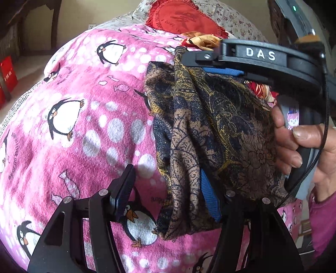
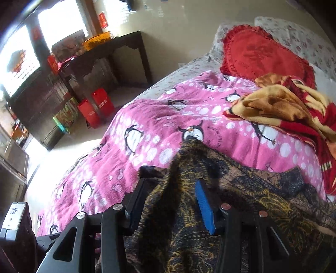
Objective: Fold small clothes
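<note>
Pink penguin-print blanket (image 1: 73, 136) is covering the bed while both jaws are standing released around the brown-and-navy paisley cloth garment (image 1: 210, 130) at centre right, seemingly letting it settle for folding.

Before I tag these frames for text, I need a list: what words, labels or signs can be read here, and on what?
"DAS": white letters on the right gripper body.
"I love you", faint: on the red heart cushion.
Curved print beside the penguins on the pink blanket: too blurred to read.
White characters on the red bags: too small.
Red window signs: unreadable.
</note>
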`<move>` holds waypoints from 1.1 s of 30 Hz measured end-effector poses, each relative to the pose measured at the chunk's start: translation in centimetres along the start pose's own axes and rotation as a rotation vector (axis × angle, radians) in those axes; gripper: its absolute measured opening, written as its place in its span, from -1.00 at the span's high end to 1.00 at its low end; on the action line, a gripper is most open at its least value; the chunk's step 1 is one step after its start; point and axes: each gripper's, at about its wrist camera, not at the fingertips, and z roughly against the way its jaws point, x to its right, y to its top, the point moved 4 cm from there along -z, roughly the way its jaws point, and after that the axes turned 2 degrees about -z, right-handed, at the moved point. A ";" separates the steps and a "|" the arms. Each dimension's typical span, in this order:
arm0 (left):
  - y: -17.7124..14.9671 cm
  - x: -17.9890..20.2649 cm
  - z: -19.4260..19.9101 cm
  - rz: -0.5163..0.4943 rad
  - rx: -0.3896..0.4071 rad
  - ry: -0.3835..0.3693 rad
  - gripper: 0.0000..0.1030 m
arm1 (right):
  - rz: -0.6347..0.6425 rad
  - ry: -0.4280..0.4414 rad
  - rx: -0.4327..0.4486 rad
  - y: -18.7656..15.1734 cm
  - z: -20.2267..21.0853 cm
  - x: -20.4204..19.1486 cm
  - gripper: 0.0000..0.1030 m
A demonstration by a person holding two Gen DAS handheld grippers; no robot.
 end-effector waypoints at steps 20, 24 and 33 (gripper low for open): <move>-2.0 -0.7 1.4 0.014 0.020 -0.063 -0.30 | 0.155 -0.083 -0.109 1.1 -6.8 -1.5 0.97; -1.8 -0.9 1.5 0.044 0.015 -0.080 -0.30 | 0.040 0.010 -0.060 1.5 -3.4 -1.2 0.96; 0.4 -0.9 1.0 0.105 0.005 -0.054 -0.30 | -0.121 0.023 -0.007 -2.4 4.0 2.9 -0.08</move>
